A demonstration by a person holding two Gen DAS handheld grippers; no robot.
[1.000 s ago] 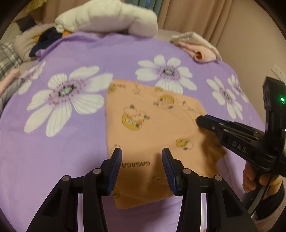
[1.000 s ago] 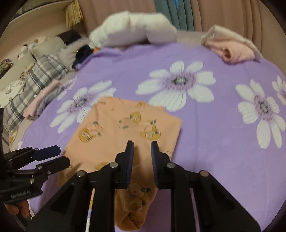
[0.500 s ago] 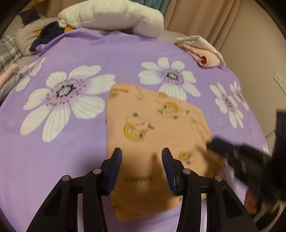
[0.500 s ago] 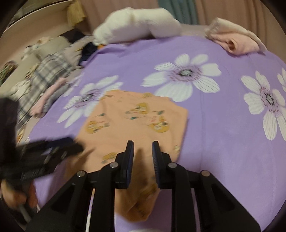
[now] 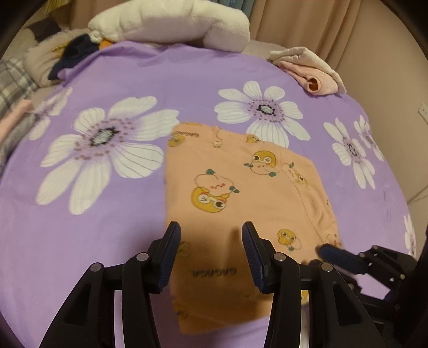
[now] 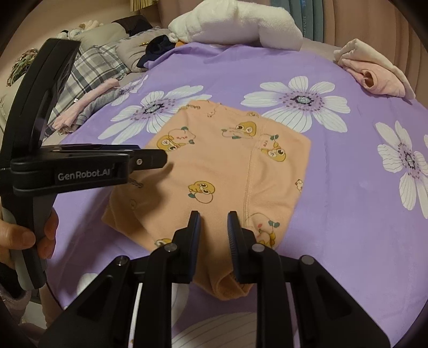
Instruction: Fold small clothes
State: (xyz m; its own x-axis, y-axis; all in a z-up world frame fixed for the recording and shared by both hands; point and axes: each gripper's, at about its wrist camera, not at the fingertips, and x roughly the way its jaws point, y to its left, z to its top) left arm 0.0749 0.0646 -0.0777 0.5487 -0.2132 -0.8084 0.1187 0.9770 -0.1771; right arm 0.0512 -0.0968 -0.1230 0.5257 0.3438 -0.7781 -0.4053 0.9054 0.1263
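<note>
While the purple flowered bedsheet (image 5: pixel 112 235) fills most of both views, the thing to fold is the orange printed garment (image 5: pixel 240 192) lying flat near the middle of the bed, already doubled over, with a seam running down its right part and a rolled edge at the near end in the right wrist view. Far behind it sit a white plush pillow (image 6: pixel 235 24), a pile of plaid and grey clothes (image 6: pixel 96 67) on the left and a pink folded garment (image 6: pixel 374 75) at the far right corner, all well apart from the work. Both tools hover over the near edge of the cloth and neither holds anything: the left hand-held gripper (image 5: pixel 211 251) stands wide apart above the near left portion, and the right hand-held gripper (image 6: pixel 213 235) is parted only narrowly above the near right hem. By my judgement the step in hand is taking hold of the near edge to carry it over toward the far edge. To do this well, each tool should come down on its own near corner, pinch all layers together rather than only the top one, lift both sides level, and lay the edge squarely onto the far hem so the fold line comes out straight and no wrinkle is trapped beneath.
</note>
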